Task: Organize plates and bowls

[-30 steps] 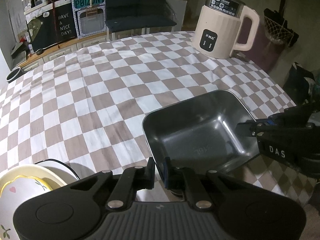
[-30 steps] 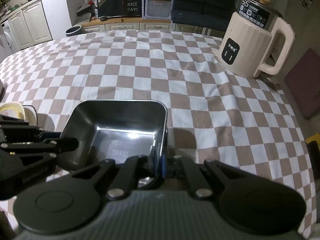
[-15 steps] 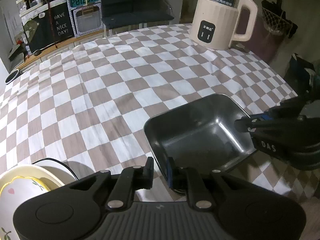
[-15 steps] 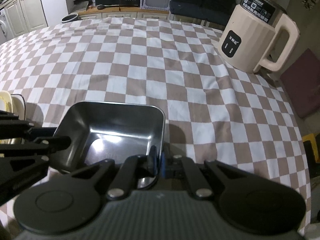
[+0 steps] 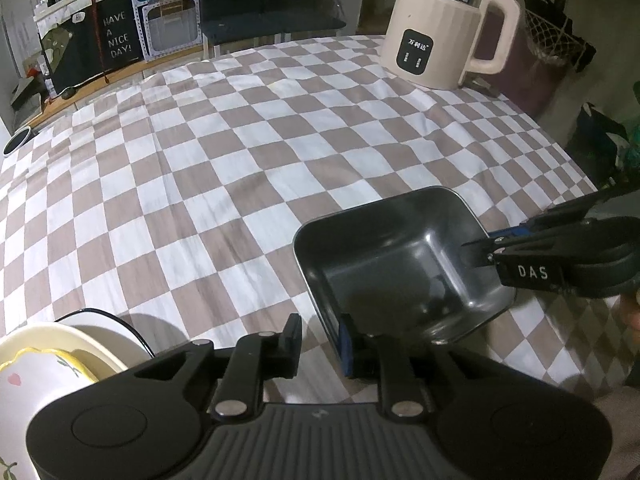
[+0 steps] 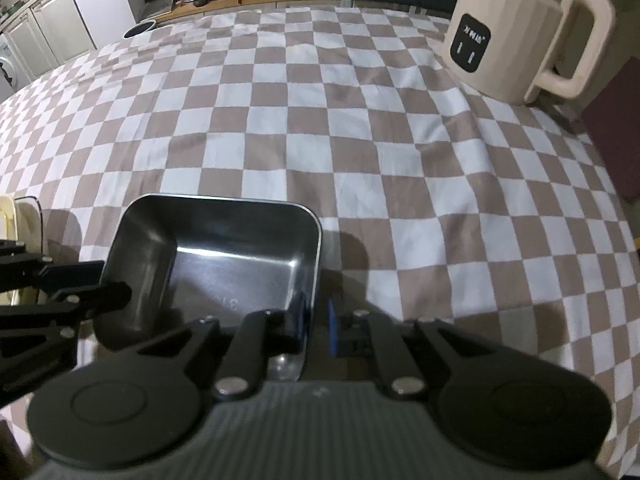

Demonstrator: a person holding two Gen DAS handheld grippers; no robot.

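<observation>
Left tool (image 5: 319, 338) is opening, straddling the near rim of the dark metal tray (image 5: 396, 268) on the checkered tabletop (image 5: 200, 168); cream kettle (image 5: 444, 32) sits way back.

Tray (image 5: 384, 268) between bowls (image 5: 60, 360) and kettle (image 5: 444, 28).

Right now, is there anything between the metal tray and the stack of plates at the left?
Nothing on the cloth lies between the metal tray and the plates. Only the left gripper, jaws opening around the tray's rim, stands on that side.
</observation>
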